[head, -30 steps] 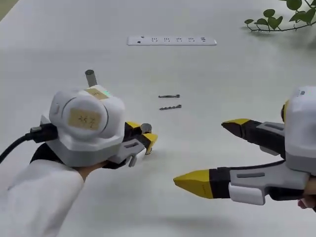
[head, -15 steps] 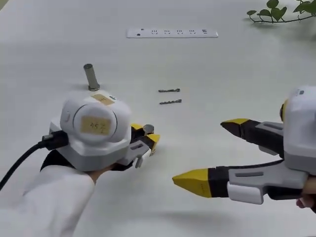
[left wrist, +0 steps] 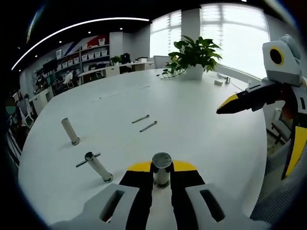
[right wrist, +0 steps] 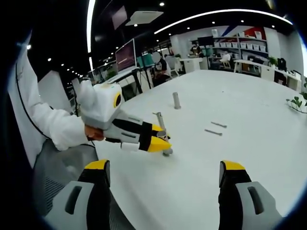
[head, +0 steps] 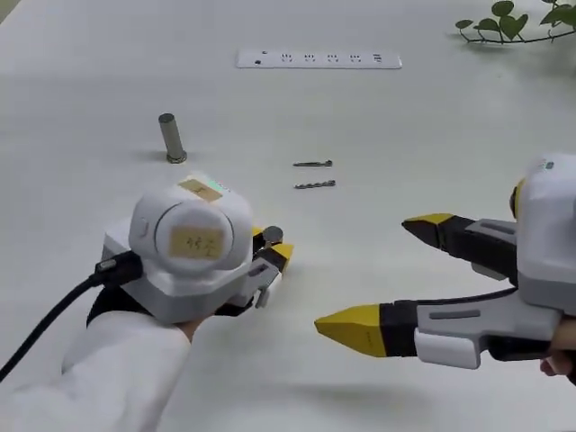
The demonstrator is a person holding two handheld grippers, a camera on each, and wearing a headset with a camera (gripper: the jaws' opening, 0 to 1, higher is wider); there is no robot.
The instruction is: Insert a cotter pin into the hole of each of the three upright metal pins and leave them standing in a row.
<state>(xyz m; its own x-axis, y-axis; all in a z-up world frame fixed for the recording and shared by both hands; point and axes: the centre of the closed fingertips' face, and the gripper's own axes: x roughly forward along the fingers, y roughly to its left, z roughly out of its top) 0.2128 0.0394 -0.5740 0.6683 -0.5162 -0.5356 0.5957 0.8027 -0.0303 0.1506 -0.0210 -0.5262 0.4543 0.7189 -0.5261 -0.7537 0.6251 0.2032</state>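
My left gripper (head: 270, 243) is shut on a short upright metal pin (left wrist: 162, 176) that stands on the white table, its round head (head: 270, 235) showing between the yellow tips. A second pin (left wrist: 98, 166) with a cotter pin through it stands just left of it. A third, bare pin (head: 171, 138) stands farther back left. Two loose cotter pins (head: 312, 164) (head: 314, 184) lie side by side in the middle. My right gripper (head: 378, 274) hovers open at the right, nothing between its jaws.
A white power strip (head: 319, 59) lies at the far side of the table. Plant leaves (head: 513, 22) reach in at the far right corner. In the right gripper view the left gripper (right wrist: 160, 141) and a white sleeve (right wrist: 57, 127) sit at the left.
The left gripper's body has swung right and nearer while its tips and the held pin stay about where they were. The far bare pin now stands uncovered. The right gripper has not moved.
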